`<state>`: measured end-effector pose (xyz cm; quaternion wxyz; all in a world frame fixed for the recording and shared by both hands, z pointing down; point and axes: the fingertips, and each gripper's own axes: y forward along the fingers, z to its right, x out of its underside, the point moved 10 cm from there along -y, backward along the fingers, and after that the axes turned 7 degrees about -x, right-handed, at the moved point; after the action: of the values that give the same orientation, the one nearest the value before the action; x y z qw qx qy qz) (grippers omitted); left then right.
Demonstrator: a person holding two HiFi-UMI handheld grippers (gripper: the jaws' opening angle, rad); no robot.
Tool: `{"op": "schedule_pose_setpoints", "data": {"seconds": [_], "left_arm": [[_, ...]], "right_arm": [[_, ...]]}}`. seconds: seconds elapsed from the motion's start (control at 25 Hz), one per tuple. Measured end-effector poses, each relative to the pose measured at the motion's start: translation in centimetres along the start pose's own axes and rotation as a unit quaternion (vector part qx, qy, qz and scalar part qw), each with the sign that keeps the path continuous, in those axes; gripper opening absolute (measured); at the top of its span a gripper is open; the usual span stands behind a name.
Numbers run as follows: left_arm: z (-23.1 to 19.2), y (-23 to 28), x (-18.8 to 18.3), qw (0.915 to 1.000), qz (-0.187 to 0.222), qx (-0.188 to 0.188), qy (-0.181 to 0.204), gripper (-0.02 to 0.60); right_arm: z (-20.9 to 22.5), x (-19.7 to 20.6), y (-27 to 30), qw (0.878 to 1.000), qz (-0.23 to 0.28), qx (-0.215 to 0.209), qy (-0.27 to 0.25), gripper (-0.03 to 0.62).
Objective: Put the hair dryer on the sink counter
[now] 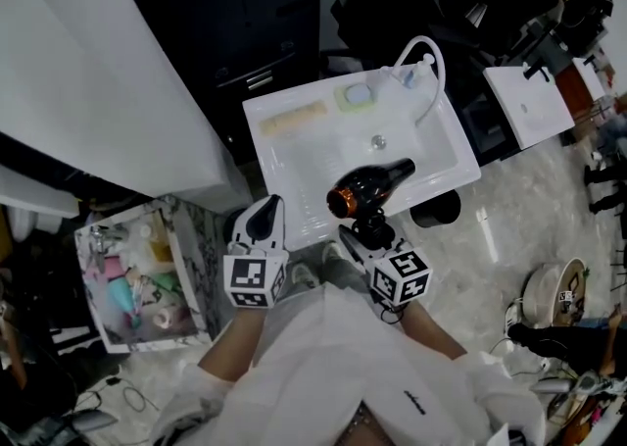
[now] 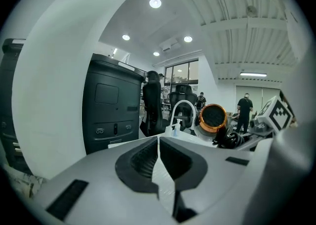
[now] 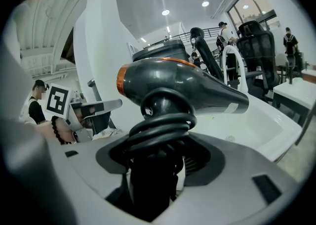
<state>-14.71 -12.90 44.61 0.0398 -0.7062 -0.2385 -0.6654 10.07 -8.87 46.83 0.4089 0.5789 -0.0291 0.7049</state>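
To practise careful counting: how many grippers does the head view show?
2. The left gripper is by the near edge of the sink, jaws together; the right gripper holds the hair dryer above it.

We see our right gripper (image 1: 364, 231) holding the hair dryer (image 1: 370, 186) over the sink counter (image 1: 286, 162), the left gripper (image 1: 263, 222) at its nine o'clock.

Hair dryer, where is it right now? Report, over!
Right gripper shut on hair dryer handle, cord wound round it. Left gripper shut, empty. Dryer held above sink counter front edge, not down yet. Faucet at far side, nothing in the way.
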Motion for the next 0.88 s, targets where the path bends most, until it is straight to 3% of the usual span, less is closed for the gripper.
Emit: {"op": "schedule_pose_setpoints", "data": {"seconds": [0.4,0.88], "left_arm": [[0.0,4.7,-0.4,0.9991,-0.025,-0.027,-0.020,0.034],[1.7,11.1,1.7,0.9946,-0.074,-0.065,-0.033,0.034]], "right_arm": [[4.1,-1.9,3.5,0.998,-0.041,-0.037,-0.004,0.287],[9.3,-2.2,7.5,0.991,-0.101,-0.091,-0.011,0.287]]}}
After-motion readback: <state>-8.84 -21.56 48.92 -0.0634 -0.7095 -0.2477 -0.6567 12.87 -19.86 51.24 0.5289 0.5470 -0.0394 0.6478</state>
